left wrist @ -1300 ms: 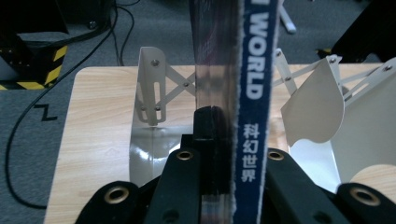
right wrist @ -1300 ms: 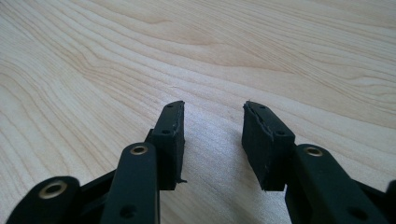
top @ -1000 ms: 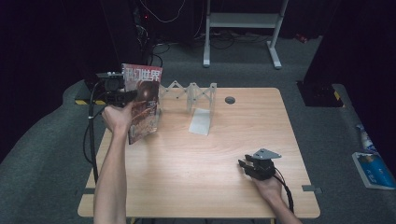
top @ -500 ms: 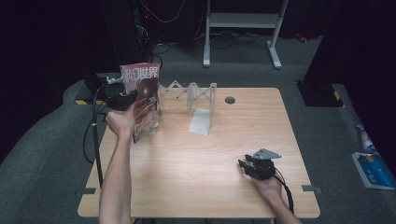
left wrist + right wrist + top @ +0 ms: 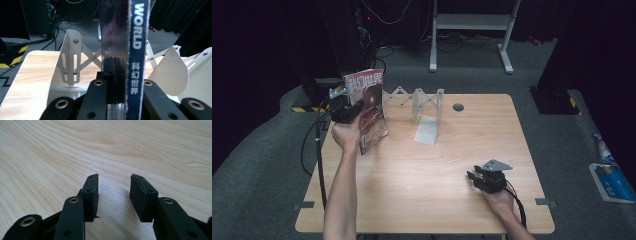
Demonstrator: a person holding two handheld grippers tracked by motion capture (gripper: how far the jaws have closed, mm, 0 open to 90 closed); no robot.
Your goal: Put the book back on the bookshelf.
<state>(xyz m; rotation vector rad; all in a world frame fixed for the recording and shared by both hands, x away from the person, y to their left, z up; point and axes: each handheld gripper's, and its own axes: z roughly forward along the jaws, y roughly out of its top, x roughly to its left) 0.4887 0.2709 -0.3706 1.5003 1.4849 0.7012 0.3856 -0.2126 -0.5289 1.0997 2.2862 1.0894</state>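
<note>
Wooden table (image 5: 412, 175) in a dark room, with a white folding rack (image 5: 414, 100) along its far edge. The left gripper (image 5: 347, 112) clamps an upright magazine (image 5: 369, 110) at the table's far left, just beside the rack, its lower edge apparently near the tabletop. The right gripper (image 5: 479, 177) rests near right, jaws apart and empty.

The high view looks forward and down on the whole table (image 5: 422, 165) from above the person's side. The left gripper view looks along its jaws, close against a magazine (image 5: 136, 50) and rack (image 5: 71, 57). The right gripper view faces bare tabletop just ahead. All share the table.
</note>
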